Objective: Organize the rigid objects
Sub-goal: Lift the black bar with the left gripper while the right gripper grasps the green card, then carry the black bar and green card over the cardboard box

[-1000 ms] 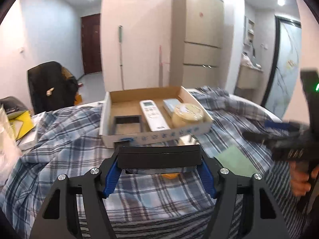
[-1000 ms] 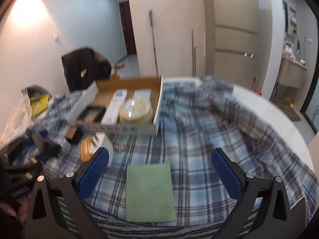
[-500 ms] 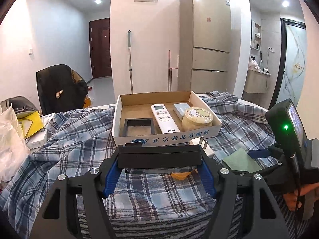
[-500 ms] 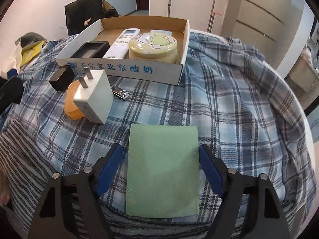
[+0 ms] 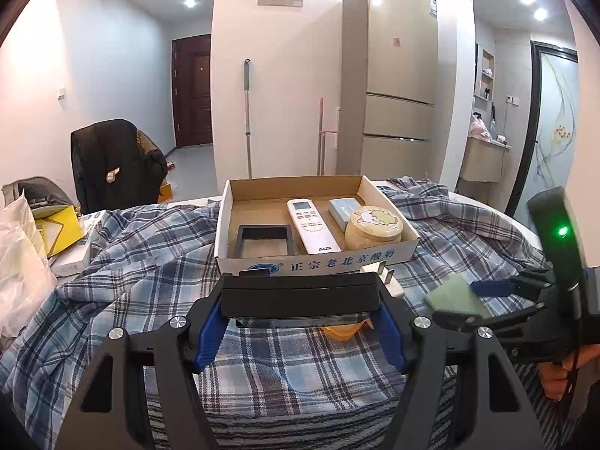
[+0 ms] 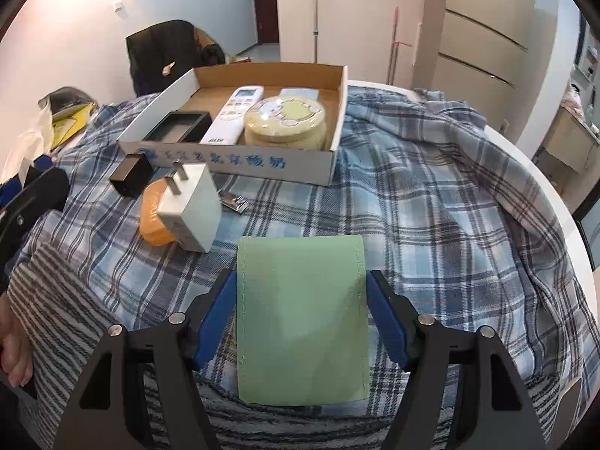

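Right gripper [image 6: 300, 318] has closed in from wide to clamp the green card case [image 6: 300, 315] by its side edges; case now appears lifted off the plaid cloth [image 6: 431, 206], just in front of the cardboard box [image 6: 240, 159]. Judgement: pick done, drop in box next. Left gripper [image 5: 300, 296] unchanged, clamped on a black flat case [image 5: 300, 294].

In box: 1 remote [image 6: 234, 114], 1 round tin [image 6: 285, 120], 1 black tray [image 6: 178, 127], 1 blue pack [image 5: 345, 208]. In front of box: 1 white charger [image 6: 191, 210], 1 orange item [image 6: 152, 212], 1 black cube [image 6: 131, 174], 1 nail clipper [image 6: 234, 202].

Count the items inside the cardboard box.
4. Black tray at the near left, remote in the middle, round tin at the near right, small blue box behind the tin. Anything smaller behind the tin would be hidden.
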`<state>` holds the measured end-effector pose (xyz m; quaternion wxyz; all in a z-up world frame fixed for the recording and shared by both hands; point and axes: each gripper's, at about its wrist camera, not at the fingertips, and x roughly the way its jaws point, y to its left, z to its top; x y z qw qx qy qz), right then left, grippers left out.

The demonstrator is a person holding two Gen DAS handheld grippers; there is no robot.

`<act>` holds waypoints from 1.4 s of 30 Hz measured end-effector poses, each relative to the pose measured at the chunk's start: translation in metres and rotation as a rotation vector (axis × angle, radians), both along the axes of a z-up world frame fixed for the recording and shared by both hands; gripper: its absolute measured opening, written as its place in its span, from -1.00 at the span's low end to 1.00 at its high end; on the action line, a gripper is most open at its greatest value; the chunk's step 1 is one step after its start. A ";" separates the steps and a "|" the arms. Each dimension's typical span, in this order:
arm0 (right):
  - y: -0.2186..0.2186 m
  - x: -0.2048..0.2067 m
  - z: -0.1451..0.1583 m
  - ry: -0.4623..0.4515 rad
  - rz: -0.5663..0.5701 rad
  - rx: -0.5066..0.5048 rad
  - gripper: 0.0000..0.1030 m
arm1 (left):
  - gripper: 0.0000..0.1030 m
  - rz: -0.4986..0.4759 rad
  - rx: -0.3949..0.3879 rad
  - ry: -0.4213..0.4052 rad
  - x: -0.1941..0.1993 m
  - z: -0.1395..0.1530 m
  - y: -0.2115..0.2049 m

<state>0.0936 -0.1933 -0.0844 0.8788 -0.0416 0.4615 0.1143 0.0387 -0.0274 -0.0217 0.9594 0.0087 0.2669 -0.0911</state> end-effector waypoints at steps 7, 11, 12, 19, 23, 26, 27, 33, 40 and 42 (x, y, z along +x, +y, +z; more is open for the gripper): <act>-0.007 -0.005 0.007 -0.052 -0.033 0.013 0.33 | 0.37 0.014 -0.004 -0.011 -0.002 0.001 0.001; -0.010 -0.006 0.010 -0.066 -0.033 0.044 0.33 | 0.37 0.024 0.008 -0.033 -0.006 0.003 0.000; -0.013 -0.007 0.012 -0.077 -0.039 0.069 0.33 | 0.37 0.026 0.011 -0.038 -0.007 0.003 -0.001; -0.035 -0.025 0.043 -0.308 -0.131 0.232 0.33 | 0.37 0.041 0.010 -0.071 -0.012 0.006 0.001; -0.034 -0.036 0.054 -0.407 -0.134 0.245 0.33 | 0.37 0.046 0.014 -0.087 -0.015 0.008 0.001; -0.027 -0.046 0.062 -0.487 -0.111 0.231 0.33 | 0.37 0.060 0.015 -0.113 -0.018 0.011 0.002; -0.026 -0.049 0.064 -0.508 -0.104 0.225 0.33 | 0.37 0.065 0.016 -0.121 -0.019 0.012 0.002; -0.028 -0.056 0.079 -0.544 -0.119 0.217 0.33 | 0.37 0.146 0.035 -0.151 -0.022 0.032 0.006; -0.030 -0.059 0.141 -0.611 -0.126 0.253 0.33 | 0.37 0.147 -0.011 -0.211 -0.019 0.097 0.022; -0.028 -0.056 0.163 -0.654 -0.141 0.253 0.33 | 0.37 0.119 -0.044 -0.203 -0.010 0.118 0.021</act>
